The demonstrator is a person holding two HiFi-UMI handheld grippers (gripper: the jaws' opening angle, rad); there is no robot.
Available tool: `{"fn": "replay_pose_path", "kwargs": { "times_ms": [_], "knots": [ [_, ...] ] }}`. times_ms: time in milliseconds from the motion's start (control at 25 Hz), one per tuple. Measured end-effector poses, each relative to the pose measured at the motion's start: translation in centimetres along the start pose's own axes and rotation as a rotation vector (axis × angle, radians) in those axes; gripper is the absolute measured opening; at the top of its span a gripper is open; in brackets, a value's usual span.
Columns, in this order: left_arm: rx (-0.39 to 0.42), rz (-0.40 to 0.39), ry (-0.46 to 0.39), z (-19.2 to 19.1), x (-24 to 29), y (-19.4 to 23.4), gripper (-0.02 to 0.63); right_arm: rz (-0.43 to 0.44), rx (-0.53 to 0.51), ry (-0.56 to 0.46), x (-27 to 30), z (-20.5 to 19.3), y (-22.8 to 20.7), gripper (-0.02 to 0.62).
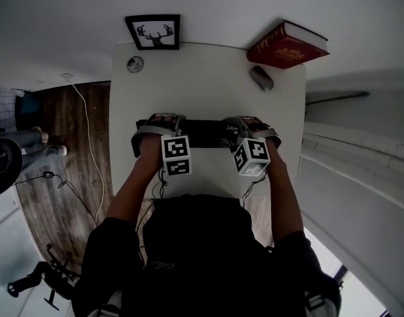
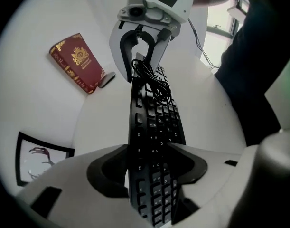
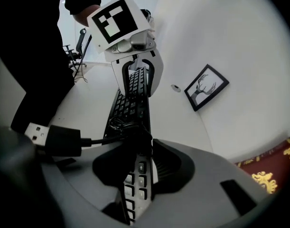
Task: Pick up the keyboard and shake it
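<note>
A black keyboard (image 1: pixel 203 134) lies crosswise over the white table (image 1: pixel 208 78), with one gripper at each end of it. My left gripper (image 1: pixel 157 125) is shut on its left end, and the keys run between the two jaws in the left gripper view (image 2: pixel 152 167). On the other end my right gripper (image 1: pixel 246 129) is shut as well (image 3: pixel 135 167). The keyboard's cable (image 2: pixel 152 77) is coiled on the keys near the right gripper, and its USB plug (image 3: pixel 42 136) hangs loose. I cannot tell whether the keyboard touches the table.
A red book (image 1: pixel 287 45) overhangs the table's far right corner, with a grey mouse (image 1: pixel 261 78) just in front of it. A framed deer picture (image 1: pixel 153 32) stands at the far left edge beside a small round object (image 1: pixel 135 63). Wooden floor lies to the left.
</note>
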State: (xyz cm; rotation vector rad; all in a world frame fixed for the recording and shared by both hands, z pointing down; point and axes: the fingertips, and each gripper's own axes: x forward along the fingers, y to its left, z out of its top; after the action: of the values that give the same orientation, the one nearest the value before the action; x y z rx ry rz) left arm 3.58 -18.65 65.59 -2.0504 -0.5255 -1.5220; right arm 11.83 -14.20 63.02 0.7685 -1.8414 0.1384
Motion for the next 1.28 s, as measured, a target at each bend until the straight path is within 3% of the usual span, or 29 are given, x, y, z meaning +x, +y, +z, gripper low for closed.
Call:
{"fn": "replay_pose_path", "kwargs": {
  "times_ms": [160, 360, 720, 960, 1080, 1160, 1200, 1240, 1280],
  "knots": [
    [-0.035, -0.139, 0.003, -0.1, 0.8, 0.4, 0.244, 0.083, 0.040, -0.025, 1.0, -0.5, -0.3, 0.110],
    [-0.143, -0.341, -0.023, -0.4, 1.9, -1.2, 0.245, 0.296, 0.067, -0.029, 3.2, -1.5, 1.3, 0.110],
    [-0.174, -0.390, -0.067, -0.9, 3.7, -0.4, 0.242, 0.329, 0.088, -0.047, 5.4, -3.0, 0.5, 0.091],
    [-0.225, -0.338, -0.054, -1.1, 3.9, -0.2, 0.244, 0.202, 0.214, -0.084, 5.5, -3.4, 0.2, 0.092],
    [-0.282, -0.269, -0.047, -1.2, 3.4, 0.1, 0.240, 0.161, 0.239, -0.091, 4.7, -2.4, 0.4, 0.078],
    [-0.343, -0.174, -0.045, -1.6, 2.9, 0.7, 0.174, 0.198, 0.247, -0.141, 3.8, -0.2, 1.1, 0.074],
    [-0.378, -0.121, -0.049, -1.8, 2.6, 1.2, 0.056, 0.229, 0.251, -0.171, 3.7, 1.1, 1.6, 0.072],
    [-0.408, -0.080, -0.052, -2.0, 2.1, 1.4, 0.002, 0.250, 0.251, -0.193, 3.8, 2.3, 1.9, 0.072],
    [-0.424, -0.057, -0.052, -2.0, 1.7, 1.3, 0.002, 0.245, 0.245, -0.195, 4.3, 3.0, 2.0, 0.072]
  ]
}}
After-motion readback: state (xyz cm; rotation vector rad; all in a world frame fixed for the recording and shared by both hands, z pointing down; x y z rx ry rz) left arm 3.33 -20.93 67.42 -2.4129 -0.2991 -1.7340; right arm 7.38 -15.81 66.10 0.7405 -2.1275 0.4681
